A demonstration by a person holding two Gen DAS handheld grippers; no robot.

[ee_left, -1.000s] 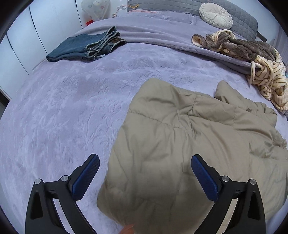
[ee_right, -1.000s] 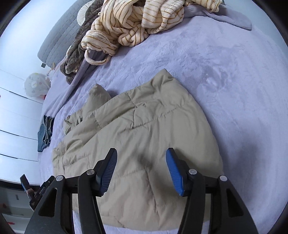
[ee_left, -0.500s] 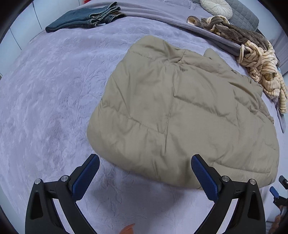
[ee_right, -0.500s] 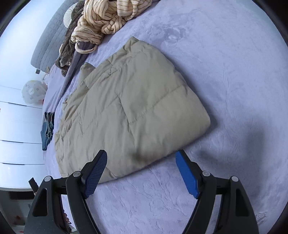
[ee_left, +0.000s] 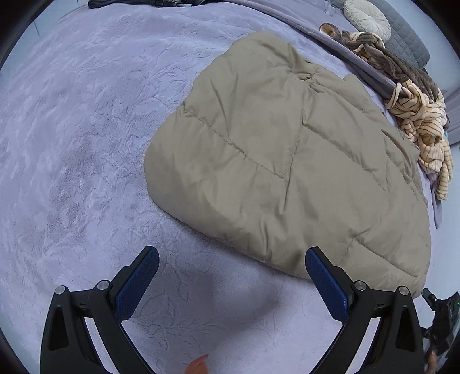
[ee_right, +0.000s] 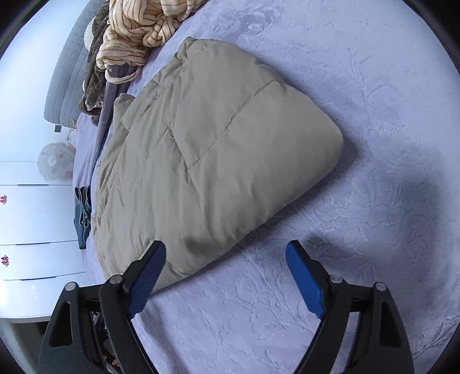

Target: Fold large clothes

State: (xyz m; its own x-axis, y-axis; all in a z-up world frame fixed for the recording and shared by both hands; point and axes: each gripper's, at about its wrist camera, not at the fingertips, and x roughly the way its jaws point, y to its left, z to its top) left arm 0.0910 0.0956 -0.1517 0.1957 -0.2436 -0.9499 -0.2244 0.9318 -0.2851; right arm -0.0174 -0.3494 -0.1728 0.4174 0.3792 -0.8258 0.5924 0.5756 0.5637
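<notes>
A tan quilted puffer jacket (ee_left: pixel 281 161) lies folded on the lilac bedspread (ee_left: pixel 86 143); it also shows in the right wrist view (ee_right: pixel 212 161). My left gripper (ee_left: pixel 230 264) is open and empty, above the bedspread just short of the jacket's near edge. My right gripper (ee_right: pixel 227 259) is open and empty, its left finger (ee_right: pixel 143 282) over the jacket's near corner, not holding it.
A striped cream garment (ee_left: pixel 425 129) and a brown fuzzy one (ee_left: pixel 396 63) are piled at the far side, near a round cushion (ee_left: pixel 366 17). Folded jeans (ee_right: pixel 82 213) lie beyond the jacket. White drawers (ee_right: pixel 28 230) stand past the bed edge.
Both grippers have pulled back and up from the jacket, which now lies farther ahead of them. The right gripper's jaws have spread wider.
</notes>
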